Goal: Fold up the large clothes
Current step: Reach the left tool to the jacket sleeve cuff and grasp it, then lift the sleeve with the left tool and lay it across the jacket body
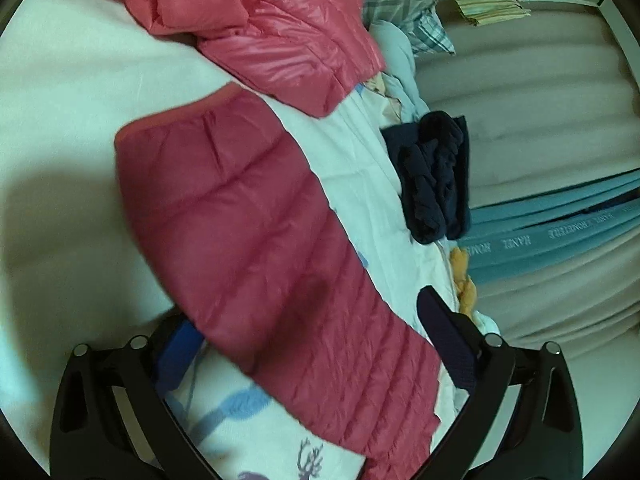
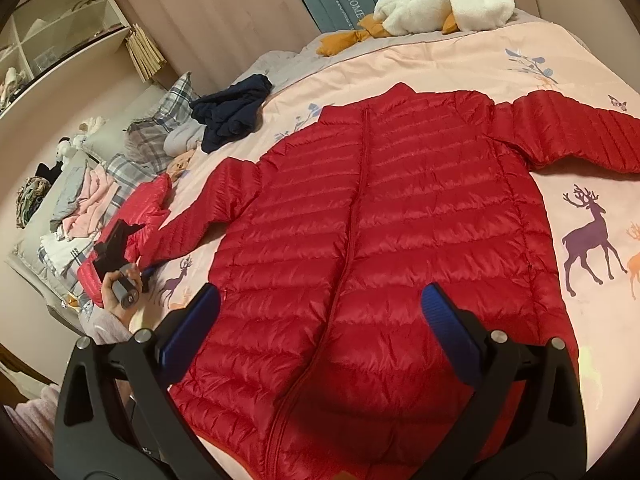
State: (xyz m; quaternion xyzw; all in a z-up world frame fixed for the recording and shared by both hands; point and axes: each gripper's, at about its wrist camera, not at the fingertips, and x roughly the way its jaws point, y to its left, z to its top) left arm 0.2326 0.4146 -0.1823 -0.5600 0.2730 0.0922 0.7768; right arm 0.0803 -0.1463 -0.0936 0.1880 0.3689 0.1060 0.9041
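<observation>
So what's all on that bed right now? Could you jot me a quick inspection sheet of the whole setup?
Surface: bed cover, pale with deer and leaf prints.
Job's things: red puffer jacket lies flat, front up, zipped, both sleeves spread; left sleeve lies between the fingers of the left gripper.
Clutter: second red puffer crumpled; navy garment bunched; plaid pillows; white plush goose; pile of pale clothes.
Grippers: left gripper open around the sleeve; right gripper open above the jacket's hem.
Cables: nothing seen.
Surroundings: padded headboard, shelf unit.
</observation>
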